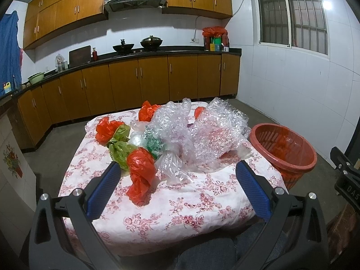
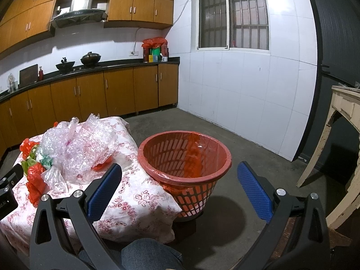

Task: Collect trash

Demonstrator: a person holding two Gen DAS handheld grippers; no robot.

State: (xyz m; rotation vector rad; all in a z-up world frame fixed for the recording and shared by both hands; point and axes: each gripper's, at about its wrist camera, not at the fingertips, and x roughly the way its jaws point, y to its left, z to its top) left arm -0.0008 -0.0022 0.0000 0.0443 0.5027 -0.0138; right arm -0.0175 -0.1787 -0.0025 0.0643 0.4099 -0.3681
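Observation:
A pile of trash lies on a table with a floral cloth (image 1: 180,204): crumpled clear bubble wrap (image 1: 202,130), several red plastic bags (image 1: 140,175), a green bag (image 1: 120,151) and a teal scrap (image 1: 153,142). A red slotted waste basket (image 1: 285,148) lined with a red bag stands on the floor right of the table; it also shows in the right wrist view (image 2: 186,157). My left gripper (image 1: 177,168) is open and empty, above the table's near side, in front of the nearest red bag. My right gripper (image 2: 180,171) is open and empty, in front of the basket.
Wooden kitchen cabinets and a black counter (image 1: 139,54) with woks run along the far wall. White tiled wall and barred window (image 2: 234,15) at right. A worn cream table (image 2: 342,117) stands at far right. Grey concrete floor (image 2: 225,135) surrounds the table. My knee shows below.

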